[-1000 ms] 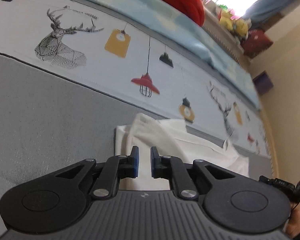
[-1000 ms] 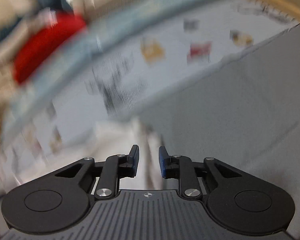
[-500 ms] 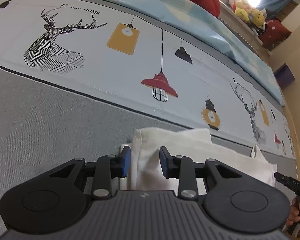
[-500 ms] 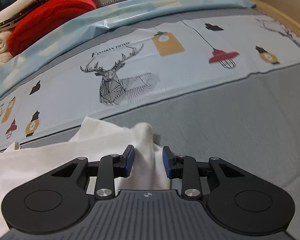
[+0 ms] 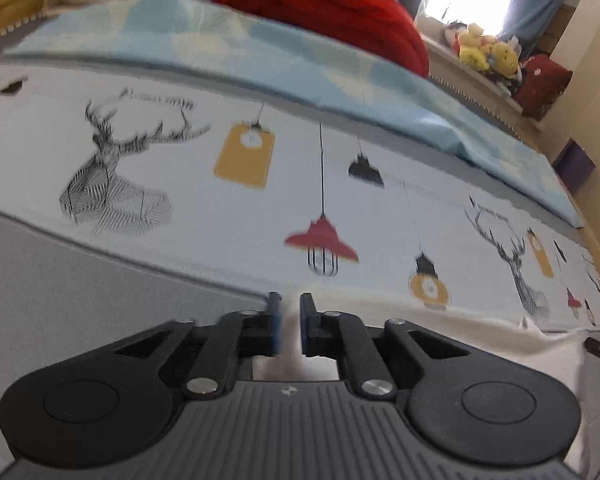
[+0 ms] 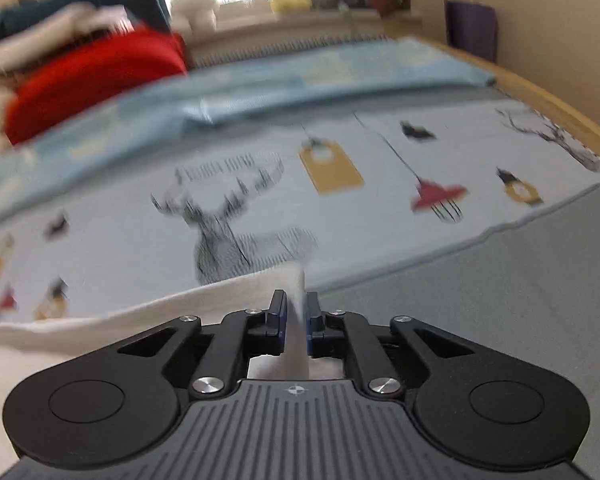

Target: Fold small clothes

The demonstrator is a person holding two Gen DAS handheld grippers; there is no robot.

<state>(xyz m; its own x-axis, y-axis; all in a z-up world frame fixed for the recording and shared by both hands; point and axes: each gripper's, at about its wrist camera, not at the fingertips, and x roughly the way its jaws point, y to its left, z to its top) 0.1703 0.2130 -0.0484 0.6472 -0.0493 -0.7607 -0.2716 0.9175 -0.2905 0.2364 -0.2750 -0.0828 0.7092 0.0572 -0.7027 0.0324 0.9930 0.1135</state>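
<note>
Both wrist views sit low and close over the bed, sharing the printed sheet point(image 5: 220, 208) and red blanket point(image 6: 96, 76).

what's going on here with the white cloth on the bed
A person is folding a small white garment on a bed, with a handheld gripper in each hand. The left gripper has its jaws closed on one part of the garment's edge, and the right gripper is pinching another part. The fabric runs between the two, over the grey part of the printed bedsheet. Both views are motion-blurred, so the grippers appear to be moving.
</note>
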